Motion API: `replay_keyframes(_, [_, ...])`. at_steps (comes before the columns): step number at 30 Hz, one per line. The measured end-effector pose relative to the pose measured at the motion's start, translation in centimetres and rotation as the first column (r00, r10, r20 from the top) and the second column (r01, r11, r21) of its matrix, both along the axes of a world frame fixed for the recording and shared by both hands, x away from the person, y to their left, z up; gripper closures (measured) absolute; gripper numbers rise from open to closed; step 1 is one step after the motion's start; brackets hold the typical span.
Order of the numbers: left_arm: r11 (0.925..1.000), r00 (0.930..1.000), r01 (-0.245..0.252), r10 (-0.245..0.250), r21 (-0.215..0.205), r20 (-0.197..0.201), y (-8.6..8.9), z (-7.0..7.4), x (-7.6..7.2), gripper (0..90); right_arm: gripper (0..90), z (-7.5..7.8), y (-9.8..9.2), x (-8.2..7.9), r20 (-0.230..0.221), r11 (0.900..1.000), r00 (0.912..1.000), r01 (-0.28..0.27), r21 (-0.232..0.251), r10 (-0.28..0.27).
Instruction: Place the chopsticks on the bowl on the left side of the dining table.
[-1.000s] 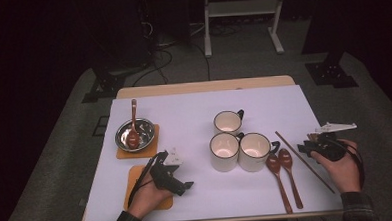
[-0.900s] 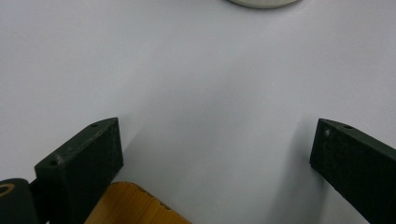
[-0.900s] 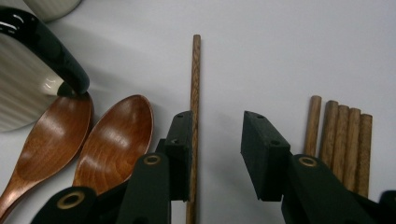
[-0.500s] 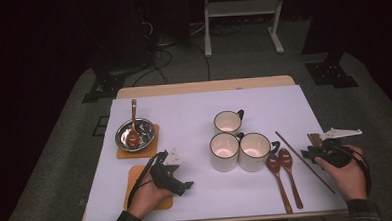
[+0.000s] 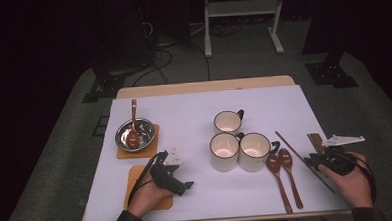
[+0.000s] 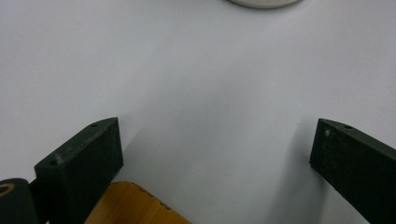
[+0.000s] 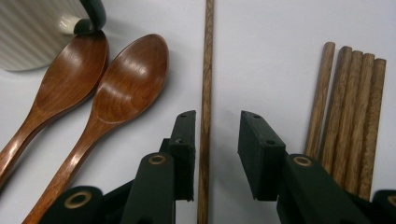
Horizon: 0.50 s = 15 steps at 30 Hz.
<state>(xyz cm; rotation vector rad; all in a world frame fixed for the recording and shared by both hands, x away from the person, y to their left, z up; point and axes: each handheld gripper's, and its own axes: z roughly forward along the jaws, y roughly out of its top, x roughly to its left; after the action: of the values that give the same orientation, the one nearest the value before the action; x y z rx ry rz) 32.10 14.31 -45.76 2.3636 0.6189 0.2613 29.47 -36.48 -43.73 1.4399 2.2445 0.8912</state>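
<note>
- Right gripper (image 7: 215, 140) low over the white table (image 5: 194, 110), jaws partly apart and just now narrowing, straddling a single chopstick (image 7: 205, 93); left jaw close against the stick, right jaw with a clear gap, no squeeze yet.
- Chopstick flat on the table, running away between the jaws.
- Bundle of chopsticks (image 7: 348, 116) just beside the right jaw, side by side, crowding that side.
- Two wooden spoons (image 7: 107, 88) left of the stick, bowls touching, one bowl against a mug (image 7: 37, 32).
- Three mugs (image 5: 235, 144) clustered mid-table.
- Left gripper (image 5: 174, 177) resting near an orange mat (image 5: 132, 181), jaws wide apart, nothing between them.
- Bowl (image 5: 135, 133) with spoon on a second mat, far left.
</note>
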Motion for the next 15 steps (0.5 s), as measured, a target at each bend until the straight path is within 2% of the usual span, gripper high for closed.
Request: replay_keyframes(15, [1.0,1.0,-0.001,0.001,-0.001,0.0,0.0,0.0,0.0,1.4,70.8,-0.41,-0.15,-1.08,-0.027,1.0,0.9996,-0.008,-0.024,0.007])
